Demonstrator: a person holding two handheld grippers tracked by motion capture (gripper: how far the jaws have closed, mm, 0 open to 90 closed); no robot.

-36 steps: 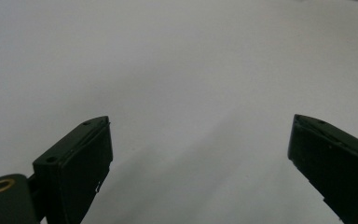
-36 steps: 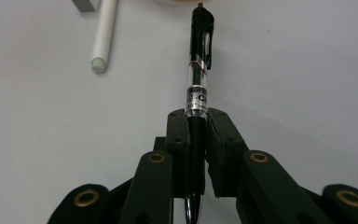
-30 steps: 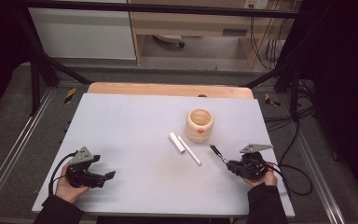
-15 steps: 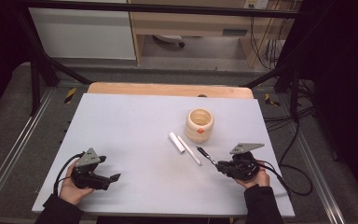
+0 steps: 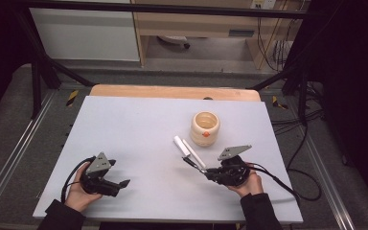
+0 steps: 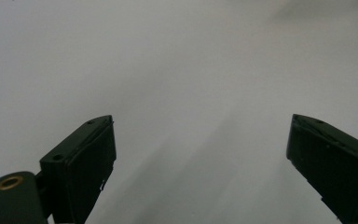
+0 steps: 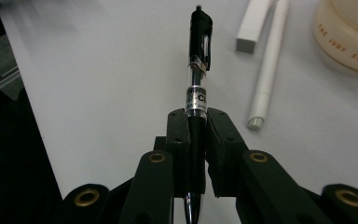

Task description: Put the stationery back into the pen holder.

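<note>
Right gripper (image 7: 196,140) pinching black pen (image 7: 199,60); left gripper (image 6: 200,154) spread; cup (image 7: 349,42) lettered "THE JUDY SWAN"

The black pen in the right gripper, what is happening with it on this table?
A person works with two hand-held grippers. The right gripper is shut on a black pen, clip end pointing forward, close to two white pens lying beside a cream cup. The left gripper is open over bare table, holding nothing.

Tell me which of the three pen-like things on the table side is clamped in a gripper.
The black pen, shut between the right gripper's jaws. The two white sticks lie loose on the table: the round white pen and the shorter square-ended one beside it.
</note>
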